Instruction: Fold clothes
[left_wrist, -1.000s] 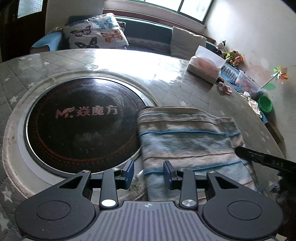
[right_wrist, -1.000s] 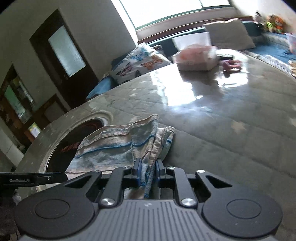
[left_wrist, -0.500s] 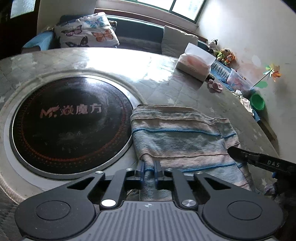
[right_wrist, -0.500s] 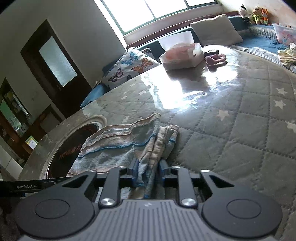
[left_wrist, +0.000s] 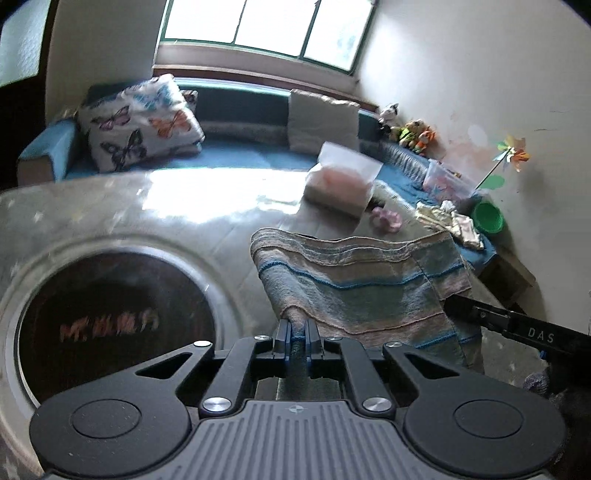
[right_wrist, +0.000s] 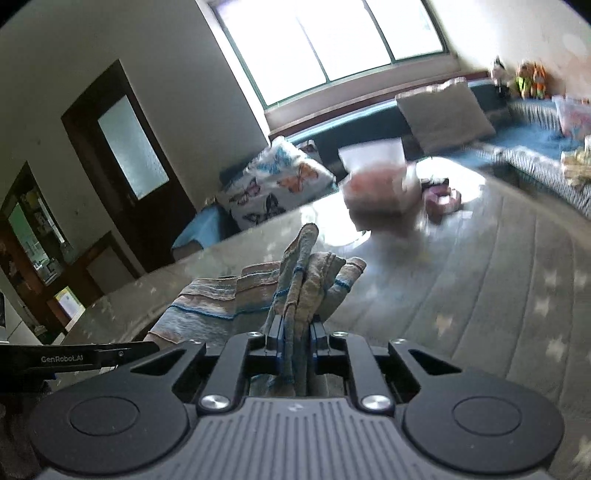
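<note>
Pinching the striped garment (left_wrist: 354, 288) at both near corners, left tongs (left_wrist: 297, 334) and right tongs (right_wrist: 296, 334) hold it above the counter (right_wrist: 480, 295)

Rough woven striped cloth (left_wrist: 354, 291) over a glossy quilted table cover (left_wrist: 229, 206); matt plastic gripper (left_wrist: 297, 334).
</note>
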